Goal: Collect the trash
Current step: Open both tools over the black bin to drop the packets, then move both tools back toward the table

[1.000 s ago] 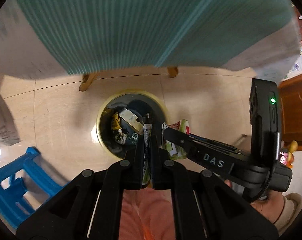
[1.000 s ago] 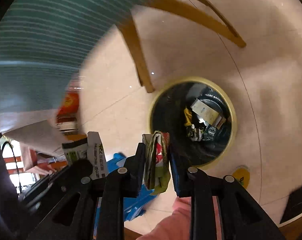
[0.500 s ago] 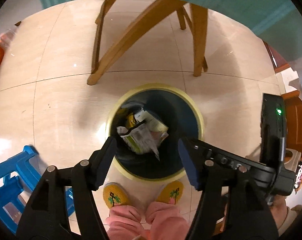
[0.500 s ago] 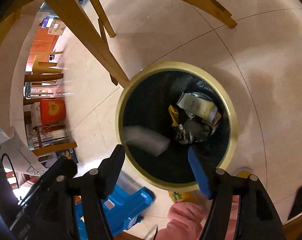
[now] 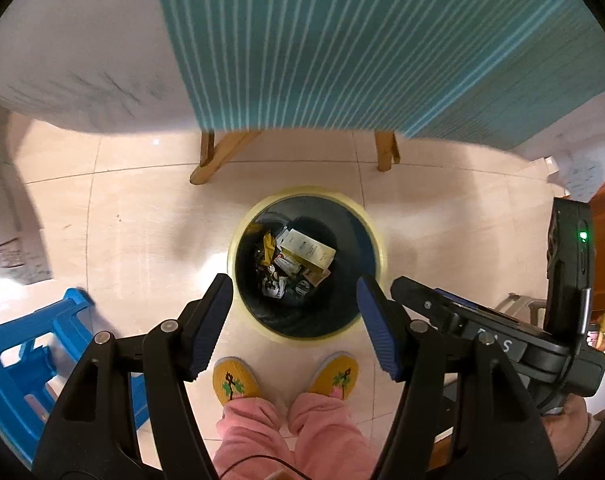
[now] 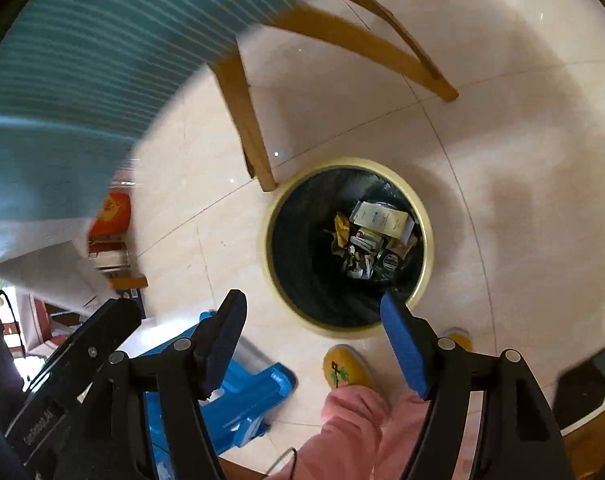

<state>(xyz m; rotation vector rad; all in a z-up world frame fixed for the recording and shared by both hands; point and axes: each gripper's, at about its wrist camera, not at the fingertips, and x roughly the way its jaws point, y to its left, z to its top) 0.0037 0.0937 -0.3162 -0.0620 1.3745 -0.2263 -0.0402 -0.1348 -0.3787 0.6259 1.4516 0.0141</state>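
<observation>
A pale tiled floor [image 5: 142, 240] is being viewed from above, beneath a teal striped cloth [image 5: 362, 40]. The yellow-rimmed trash bin [image 5: 376, 248], lined in black, is holding wrappers and a small carton [image 5: 308, 250]. Above it, the left gripper [image 5: 294, 320] and right gripper [image 6: 314, 340] are being held with fingers spread, having just been opening, nothing between them. Yellow slippers [image 5: 234, 382] are standing just beside the bin.

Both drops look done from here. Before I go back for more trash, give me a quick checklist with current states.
1. Left gripper empty, jaws apart after just opening: ok.
2. Right gripper empty, jaws apart after just opening: ok.
3. Wrappers lie inside the bin, none on its rim: ok.
4. Floor around the bin free of dropped trash: ok in what shows.
5. Blue stool stands close on the left, clear of the jaws: ok.
6. More trash left on the table: cannot tell.
</observation>
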